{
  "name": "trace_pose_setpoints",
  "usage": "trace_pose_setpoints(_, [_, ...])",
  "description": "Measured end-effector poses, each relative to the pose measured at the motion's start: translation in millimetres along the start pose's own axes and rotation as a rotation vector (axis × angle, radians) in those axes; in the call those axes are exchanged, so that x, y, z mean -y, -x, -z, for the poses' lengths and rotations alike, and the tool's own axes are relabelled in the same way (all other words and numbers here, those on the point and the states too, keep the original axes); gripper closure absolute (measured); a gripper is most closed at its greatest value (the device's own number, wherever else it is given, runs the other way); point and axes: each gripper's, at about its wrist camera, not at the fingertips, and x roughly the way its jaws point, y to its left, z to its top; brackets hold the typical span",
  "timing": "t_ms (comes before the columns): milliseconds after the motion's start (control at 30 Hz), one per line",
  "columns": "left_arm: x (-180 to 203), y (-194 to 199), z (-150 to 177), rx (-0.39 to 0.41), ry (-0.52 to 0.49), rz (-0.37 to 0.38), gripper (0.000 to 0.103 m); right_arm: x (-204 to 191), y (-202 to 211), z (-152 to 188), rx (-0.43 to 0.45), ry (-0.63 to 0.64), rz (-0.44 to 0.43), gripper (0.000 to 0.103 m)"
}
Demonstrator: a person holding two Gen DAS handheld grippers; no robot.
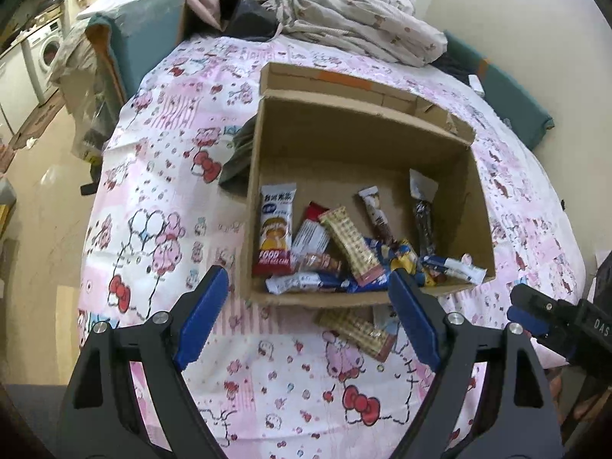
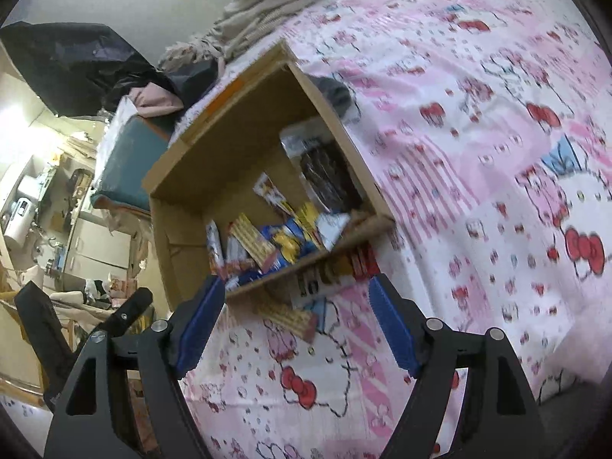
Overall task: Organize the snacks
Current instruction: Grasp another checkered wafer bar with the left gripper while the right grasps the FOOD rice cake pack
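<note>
where the open right hand-held gripper (image 2: 296, 319) hovers, wafer bar (image 2: 287, 318) just beneath

left gripper (image 1: 308, 315): we hold it tilted downward, just short of the cardboard box (image 1: 440, 141), blue pads (image 1: 201, 319) spread wide with nothing between them. right gripper (image 2: 296, 323): we hold it angled down at the box's near corner, rolled to one side, jaws wide apart and empty. in the left wrist view the right gripper's tip sits off the box's right side.
</note>
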Motion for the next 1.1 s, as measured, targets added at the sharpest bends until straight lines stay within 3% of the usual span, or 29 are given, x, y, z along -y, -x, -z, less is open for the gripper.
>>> trace_pose_setpoints(367, [-12, -23, 28, -0.104, 0.076, -0.052, 0.020, 43, -3, 9, -0.024, -0.191, 0.094, 0.023])
trace_pose_setpoints(633, [14, -64, 54, -0.201, 0.155, -0.081, 0.020, 50, -9, 7, -0.041, -0.249, 0.073, 0.023])
trace_pose_setpoints(967, [58, -124, 71, -0.246, 0.307, -0.243, 0.033, 58, -6, 6, -0.046, -0.292, 0.036, 0.023])
trace_pose_setpoints(1100, [70, -141, 74, -0.315, 0.262, -0.342, 0.033, 60, -4, 5, -0.042, -0.304, 0.021, 0.023])
